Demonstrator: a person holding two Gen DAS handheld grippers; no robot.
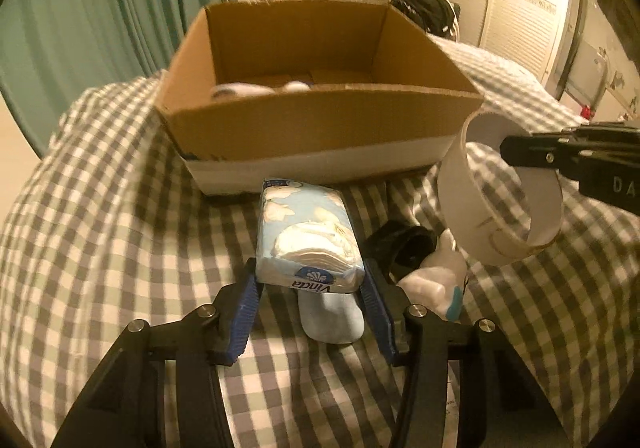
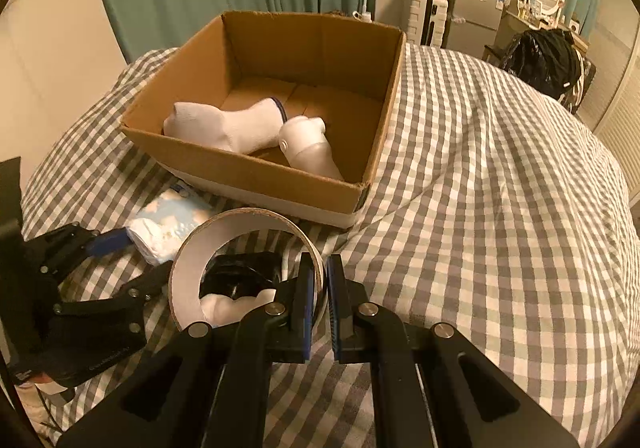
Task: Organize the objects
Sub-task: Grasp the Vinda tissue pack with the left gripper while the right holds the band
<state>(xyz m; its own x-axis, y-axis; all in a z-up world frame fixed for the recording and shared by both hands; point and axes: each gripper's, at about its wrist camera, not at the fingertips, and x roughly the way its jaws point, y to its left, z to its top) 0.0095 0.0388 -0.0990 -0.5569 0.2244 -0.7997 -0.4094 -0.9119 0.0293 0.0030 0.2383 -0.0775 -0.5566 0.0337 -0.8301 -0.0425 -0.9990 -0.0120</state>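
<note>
An open cardboard box [image 1: 320, 120] stands on the checked bed; it also shows in the right wrist view [image 2: 256, 168], holding a white sock [image 2: 224, 126] and a white bottle [image 2: 308, 146]. My left gripper [image 1: 310, 280] is shut on a blue Vinda tissue pack [image 1: 306, 232], held above a grey-blue sock [image 1: 332, 316]. My right gripper [image 2: 322, 280] is shut on the wall of a white tape ring [image 2: 188, 272], lifted above the bed; the ring also shows in the left wrist view [image 1: 460, 200].
A black object [image 1: 404, 244] and a white sock with a teal edge [image 1: 432, 284] lie on the bed [image 2: 500, 188] under the ring. Green curtains, a desk with a mirror and a black bag stand behind the bed.
</note>
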